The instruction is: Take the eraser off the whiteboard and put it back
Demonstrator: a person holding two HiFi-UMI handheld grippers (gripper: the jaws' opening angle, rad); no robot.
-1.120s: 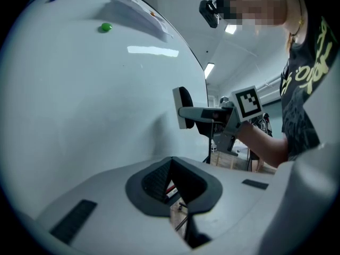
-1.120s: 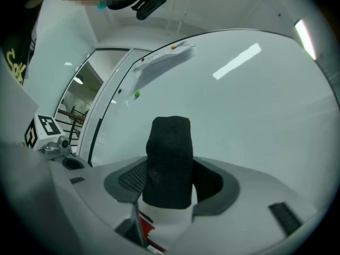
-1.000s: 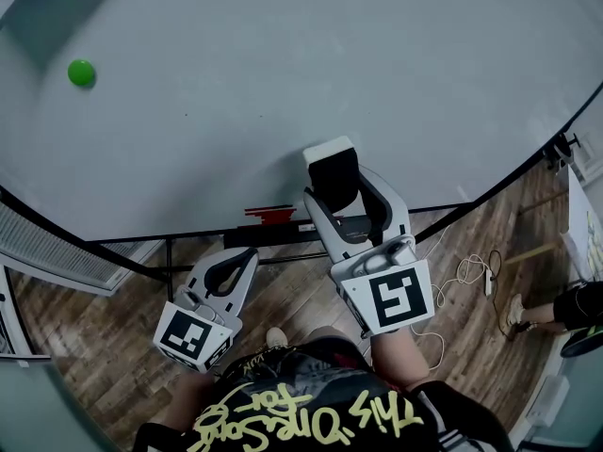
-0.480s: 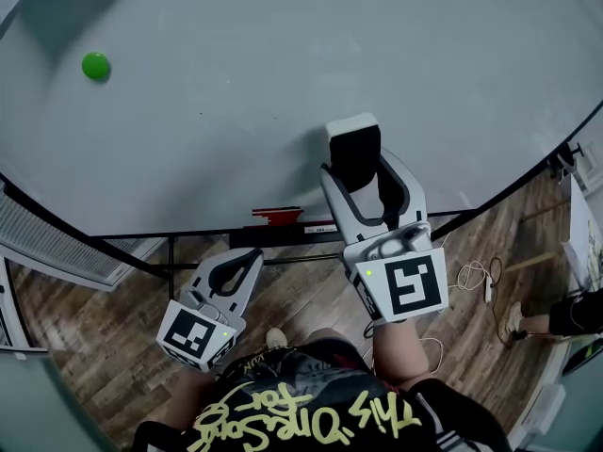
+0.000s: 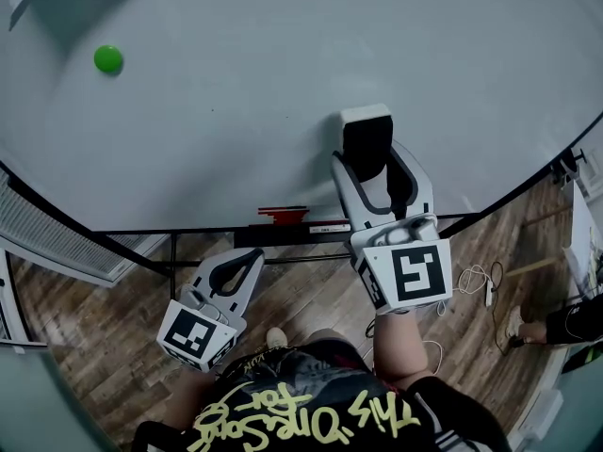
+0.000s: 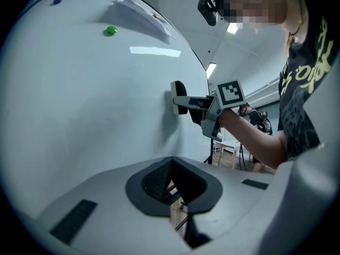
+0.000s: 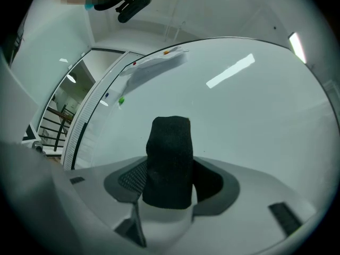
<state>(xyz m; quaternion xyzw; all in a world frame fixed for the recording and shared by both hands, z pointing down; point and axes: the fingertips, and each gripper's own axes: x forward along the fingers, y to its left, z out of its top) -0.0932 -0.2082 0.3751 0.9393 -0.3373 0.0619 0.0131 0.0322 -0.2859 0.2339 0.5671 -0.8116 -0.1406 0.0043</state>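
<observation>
The eraser [image 5: 366, 139], a white block with a black felt face, is held between the fingers of my right gripper [image 5: 369, 163], which is shut on it. It sits close against the whiteboard [image 5: 283, 64], low and right of centre. The right gripper view shows the eraser's [image 7: 169, 161] black felt standing up between the jaws. In the left gripper view the eraser [image 6: 178, 97] meets the board at the tip of the right gripper [image 6: 197, 104]. My left gripper [image 5: 236, 269] hangs below the board's lower edge, shut and holding nothing; its jaw tips [image 6: 172, 182] meet.
A green magnet [image 5: 108, 59] sticks to the board at upper left, with a sheet of paper [image 6: 141, 15] above it. The board's tray [image 5: 311, 235] carries a red marker [image 5: 283, 217]. Wooden floor and cables [image 5: 466, 276] lie below.
My right gripper has carried the eraser up and to the right along the board. The left gripper has stayed where it was.
</observation>
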